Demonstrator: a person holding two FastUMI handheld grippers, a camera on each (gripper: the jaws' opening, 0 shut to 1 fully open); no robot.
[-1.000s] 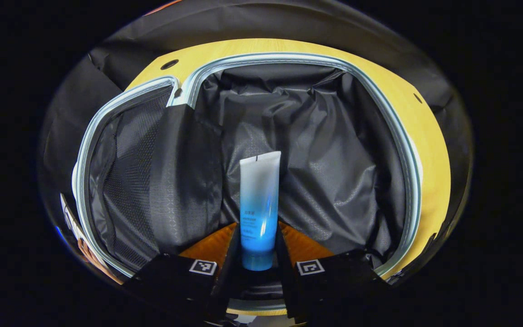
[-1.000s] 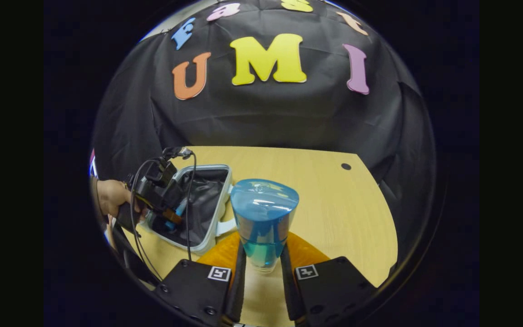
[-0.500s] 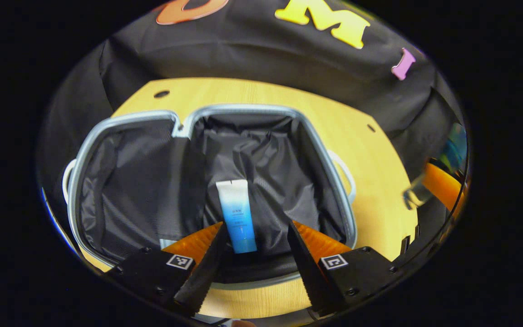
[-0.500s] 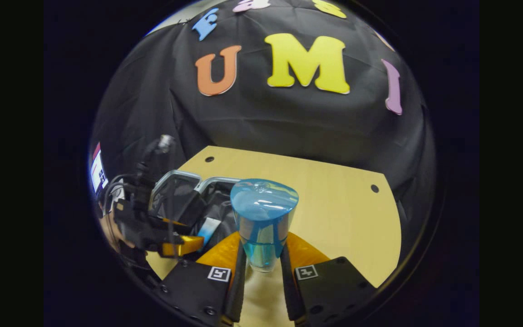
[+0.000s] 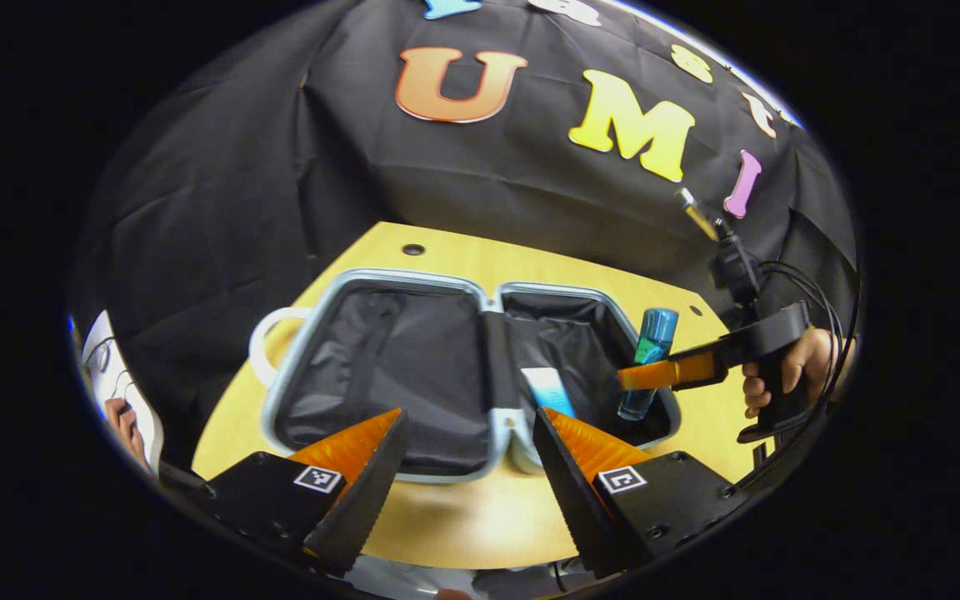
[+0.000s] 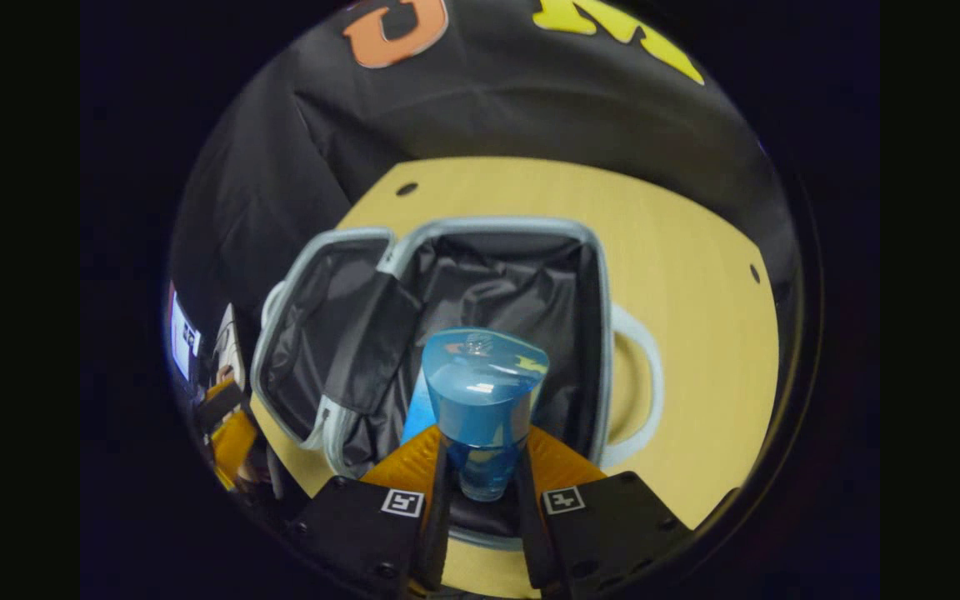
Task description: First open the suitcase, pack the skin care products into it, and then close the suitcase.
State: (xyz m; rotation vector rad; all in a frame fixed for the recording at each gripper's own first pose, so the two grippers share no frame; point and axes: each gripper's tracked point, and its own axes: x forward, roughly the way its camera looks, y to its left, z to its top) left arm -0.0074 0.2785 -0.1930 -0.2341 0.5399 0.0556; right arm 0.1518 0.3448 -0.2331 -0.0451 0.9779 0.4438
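Note:
The open suitcase [image 5: 280, 383] lies flat on the wooden table, black lining up, grey zip rim around both halves. A white-and-blue tube [image 5: 548, 390] lies in its right half. My left gripper [image 5: 467, 467] is open and empty, pulled back over the table's near edge. My right gripper [image 6: 480, 479] is shut on a blue bottle with a wide clear cap [image 6: 480, 392], held upright over the suitcase's right half [image 6: 530, 283]. In the left gripper view that bottle [image 5: 649, 358] hangs above the right half in the right gripper [image 5: 642, 377], held by a hand [image 5: 792, 371].
The suitcase has a white handle loop on its outer side [image 5: 267, 342] [image 6: 638, 392]. Bare wooden table [image 6: 697, 275] lies to the right of the case. The black cloth wall stands close behind the table. A person's hand [image 5: 123, 421] and a screen [image 6: 182, 333] are at the far left.
My left gripper let go of the tube, opened and drew back from the suitcase. My right gripper carried the blue bottle leftward until it hangs over the suitcase's right half.

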